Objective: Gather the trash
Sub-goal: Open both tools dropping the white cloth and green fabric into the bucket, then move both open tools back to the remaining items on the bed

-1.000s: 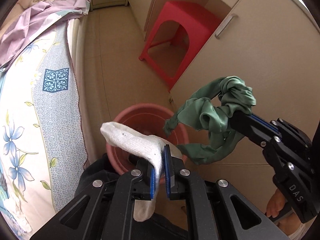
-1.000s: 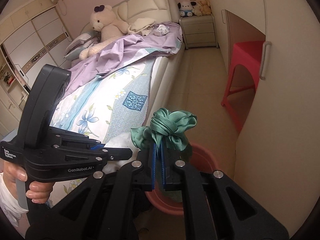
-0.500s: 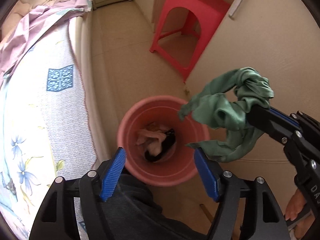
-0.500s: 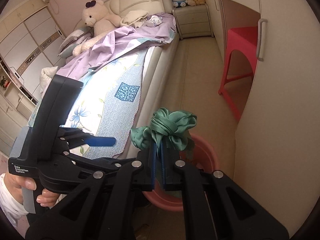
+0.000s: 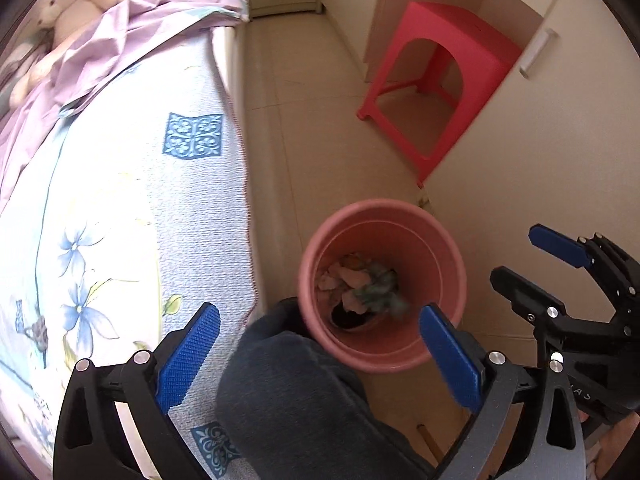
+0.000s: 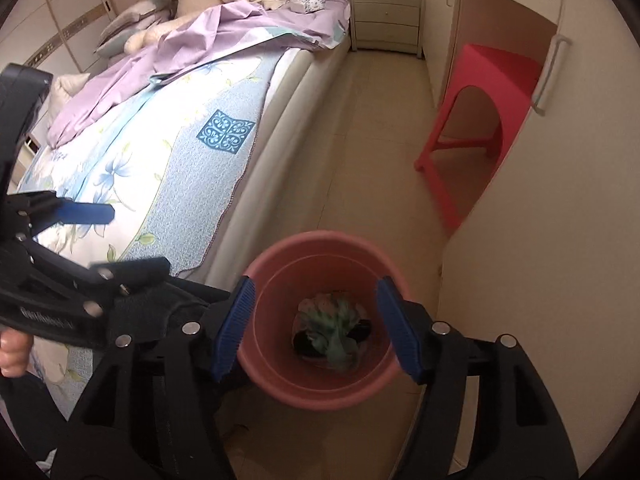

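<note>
A pink bucket [image 5: 384, 210] [image 6: 320, 242] stands on the floor between bed and wardrobe. Inside it lie pale cloth pieces [image 5: 346, 280], something dark, and on top a green cloth [image 6: 336, 330] [image 5: 380, 288], blurred in the left wrist view. My left gripper [image 5: 316, 320] hangs above the bucket's near rim, its jaws opening wide with nothing held between them. In the right wrist view the left gripper [image 6: 116, 240] shows at the left edge. My right gripper [image 6: 314, 286] [image 5: 532, 260] is over the bucket's mouth, jaws opening and empty, the green cloth lying loose far below them.
A bed [image 6: 168, 152] with a floral sheet and purple cover runs along the left. A red stool [image 5: 448, 80] stands under the wardrobe front [image 6: 552, 240] on the right. A person's knee in dark trousers [image 5: 296, 396] presses against the bucket. Bare floor runs toward a nightstand [image 6: 386, 20].
The left gripper opened and the white sock left it. The right gripper then opened and the green cloth fell into the bucket. Both grippers tipped further down over the bucket.
</note>
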`<state>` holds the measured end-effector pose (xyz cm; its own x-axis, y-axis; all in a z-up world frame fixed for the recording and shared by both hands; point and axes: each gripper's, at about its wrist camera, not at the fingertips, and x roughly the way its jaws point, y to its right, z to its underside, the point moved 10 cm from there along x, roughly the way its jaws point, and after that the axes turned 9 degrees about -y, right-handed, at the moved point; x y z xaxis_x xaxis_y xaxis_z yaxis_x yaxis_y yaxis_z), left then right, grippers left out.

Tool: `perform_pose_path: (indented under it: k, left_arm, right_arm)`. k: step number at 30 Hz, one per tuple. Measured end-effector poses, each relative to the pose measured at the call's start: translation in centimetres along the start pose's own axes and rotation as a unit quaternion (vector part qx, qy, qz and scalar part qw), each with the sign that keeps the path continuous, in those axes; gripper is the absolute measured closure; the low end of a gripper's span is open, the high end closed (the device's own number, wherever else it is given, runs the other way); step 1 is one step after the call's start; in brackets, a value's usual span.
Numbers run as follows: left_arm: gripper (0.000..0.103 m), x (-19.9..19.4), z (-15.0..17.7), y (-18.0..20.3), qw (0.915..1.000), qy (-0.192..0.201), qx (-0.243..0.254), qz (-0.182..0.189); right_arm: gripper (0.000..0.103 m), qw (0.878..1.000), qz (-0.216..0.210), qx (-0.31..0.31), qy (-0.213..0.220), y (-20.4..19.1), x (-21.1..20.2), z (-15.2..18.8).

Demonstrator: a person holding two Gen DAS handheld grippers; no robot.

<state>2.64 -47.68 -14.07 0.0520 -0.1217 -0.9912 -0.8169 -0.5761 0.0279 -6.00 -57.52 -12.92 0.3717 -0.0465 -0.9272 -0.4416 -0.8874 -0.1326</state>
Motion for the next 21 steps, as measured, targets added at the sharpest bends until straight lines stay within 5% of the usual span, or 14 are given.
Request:
perform_pose_path:
  k: [8,10,21]
  left_arm:
    - [0.005,-2.2,2.2,-3.4,0.9989,0.025,-0.039,-0.012]
    - [0.005,-2.7,3.0,-4.7,0.9979,0.031,-0.056,-0.013]
    - [0.005,-4.8,7.1,-10.8,0.9889,0.051,-0.139,-0.014]
  right_arm:
    - [0.038,0.999,-0.018,-0.015,0.032,-2.8,-0.6,-1.4]
    - [0.031,0.999,-0.02,-0.025,0.032,-4.1,-0.4,-1.6]
    - [0.029,0.994,-0.055,-0.092,0.023,-12.2,0.1,-2.3]
